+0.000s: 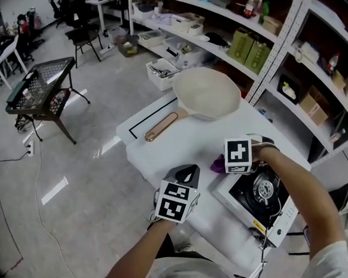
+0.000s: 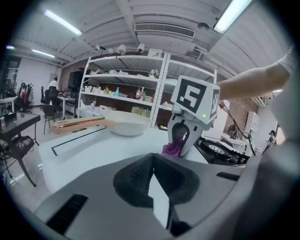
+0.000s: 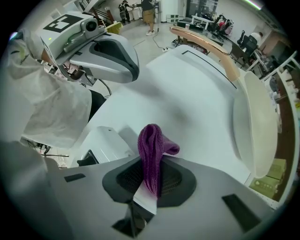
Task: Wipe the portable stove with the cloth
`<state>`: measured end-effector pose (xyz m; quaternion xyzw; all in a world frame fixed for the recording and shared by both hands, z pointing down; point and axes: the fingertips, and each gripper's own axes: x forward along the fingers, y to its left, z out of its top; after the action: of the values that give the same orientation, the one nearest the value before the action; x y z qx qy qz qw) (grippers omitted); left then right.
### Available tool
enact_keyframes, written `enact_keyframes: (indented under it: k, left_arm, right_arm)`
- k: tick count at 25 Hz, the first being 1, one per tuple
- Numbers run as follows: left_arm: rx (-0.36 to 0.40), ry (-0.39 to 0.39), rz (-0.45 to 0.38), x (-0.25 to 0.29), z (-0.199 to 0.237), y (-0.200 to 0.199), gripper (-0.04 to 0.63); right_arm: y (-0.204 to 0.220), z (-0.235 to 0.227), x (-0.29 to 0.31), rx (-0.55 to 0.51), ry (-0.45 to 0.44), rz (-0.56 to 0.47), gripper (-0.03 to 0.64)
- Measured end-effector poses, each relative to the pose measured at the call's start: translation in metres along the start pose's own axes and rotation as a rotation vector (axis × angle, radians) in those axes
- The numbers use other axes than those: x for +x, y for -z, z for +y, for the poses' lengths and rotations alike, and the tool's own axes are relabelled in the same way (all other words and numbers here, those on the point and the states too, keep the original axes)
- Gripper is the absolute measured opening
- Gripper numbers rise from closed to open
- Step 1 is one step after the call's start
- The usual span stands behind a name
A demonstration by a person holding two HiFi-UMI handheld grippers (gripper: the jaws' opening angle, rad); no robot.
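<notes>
Pinching the purple cloth (image 3: 151, 145), the right tool (image 3: 147, 191) hangs beside the portable stove (image 1: 258, 198); the left tool (image 2: 157, 197) is closed, empty.

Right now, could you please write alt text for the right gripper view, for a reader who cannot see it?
The right tongs pinch a purple cloth above a white table, beside the portable stove. The left tongs hover at upper left; a cream pan sits right.

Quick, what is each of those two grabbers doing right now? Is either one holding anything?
Left hand-held gripper: closed, holding nothing.
Right hand-held gripper: closed on the purple cloth.
</notes>
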<state>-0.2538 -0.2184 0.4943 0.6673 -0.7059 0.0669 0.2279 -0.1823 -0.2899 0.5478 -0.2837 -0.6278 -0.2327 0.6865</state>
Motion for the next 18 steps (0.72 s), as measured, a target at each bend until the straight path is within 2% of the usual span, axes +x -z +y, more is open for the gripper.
enact_keyframes:
  k: [18]
  left_arm:
    - [-0.011,-0.117,-0.025,-0.069,0.013,0.025,0.005]
  right_arm:
    - [-0.068,0.062,0.001,-0.035,-0.099,-0.049,0.063]
